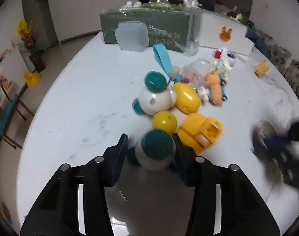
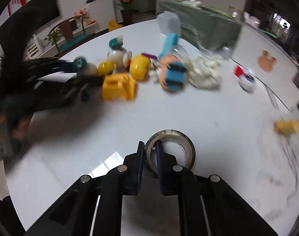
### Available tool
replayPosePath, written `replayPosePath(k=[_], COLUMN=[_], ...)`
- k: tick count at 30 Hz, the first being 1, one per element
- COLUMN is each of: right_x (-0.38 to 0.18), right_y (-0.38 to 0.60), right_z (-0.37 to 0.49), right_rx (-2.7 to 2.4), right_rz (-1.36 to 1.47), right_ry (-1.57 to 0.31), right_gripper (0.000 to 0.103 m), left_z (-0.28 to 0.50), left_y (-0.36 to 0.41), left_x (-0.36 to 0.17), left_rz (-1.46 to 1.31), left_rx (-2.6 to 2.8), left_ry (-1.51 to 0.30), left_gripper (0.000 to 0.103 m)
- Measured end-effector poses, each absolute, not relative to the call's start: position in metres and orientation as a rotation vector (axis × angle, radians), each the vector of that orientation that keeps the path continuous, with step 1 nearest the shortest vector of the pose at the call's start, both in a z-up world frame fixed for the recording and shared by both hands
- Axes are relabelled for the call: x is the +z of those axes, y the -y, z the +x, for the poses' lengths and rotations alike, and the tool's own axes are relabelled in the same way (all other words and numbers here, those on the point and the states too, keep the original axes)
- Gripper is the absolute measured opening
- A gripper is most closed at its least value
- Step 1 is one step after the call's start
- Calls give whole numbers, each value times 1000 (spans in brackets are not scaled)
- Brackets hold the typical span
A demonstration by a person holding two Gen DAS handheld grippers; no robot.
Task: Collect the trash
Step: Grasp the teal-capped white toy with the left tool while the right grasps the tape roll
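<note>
My left gripper (image 1: 150,139) is shut on a small white toy with a teal cap (image 1: 157,143), at the near edge of a toy pile on the white table (image 1: 80,98). In the right wrist view that gripper (image 2: 78,74) shows blurred at the left, with the toy (image 2: 84,64) at its tips. My right gripper (image 2: 150,151) is shut on the wall of a worn tape roll (image 2: 186,143), one finger inside the ring and one outside. The left wrist view has this gripper (image 1: 277,143) and the roll (image 1: 265,131) blurred at the right.
The pile holds a yellow ball (image 1: 164,122), a yellow truck (image 1: 200,131), a second white and teal toy (image 1: 153,98), a yellow egg (image 1: 185,97) and an orange plush (image 1: 215,88). Crumpled white tissue (image 2: 206,72) lies beside it. A green box (image 1: 149,27) stands behind.
</note>
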State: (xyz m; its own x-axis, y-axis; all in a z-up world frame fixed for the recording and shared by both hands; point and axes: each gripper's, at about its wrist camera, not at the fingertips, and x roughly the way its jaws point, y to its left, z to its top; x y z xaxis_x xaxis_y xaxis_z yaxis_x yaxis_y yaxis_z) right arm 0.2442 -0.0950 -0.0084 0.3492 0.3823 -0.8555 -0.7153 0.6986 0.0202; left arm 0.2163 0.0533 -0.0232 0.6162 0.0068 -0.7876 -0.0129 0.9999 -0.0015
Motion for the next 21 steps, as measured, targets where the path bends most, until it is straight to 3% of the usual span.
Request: replayPosePath(k=[3,12,21], right_x=[-10,-2,27], right_y=[112,149,170], right_z=[234,188,61], right_rx=[706,689,787], right_rz=[-368,-188,-86], right_ry=[-971,-971,-947], right_gripper=[12,10,10], left_z=[215,104,-28], left_y=[-48,-16,13], left_x=[-23,24,47], left_rz=[16,87,165], left_rx=[21,34,-38], left_ry=[-891,-746,-675], left_gripper=[34,35,35])
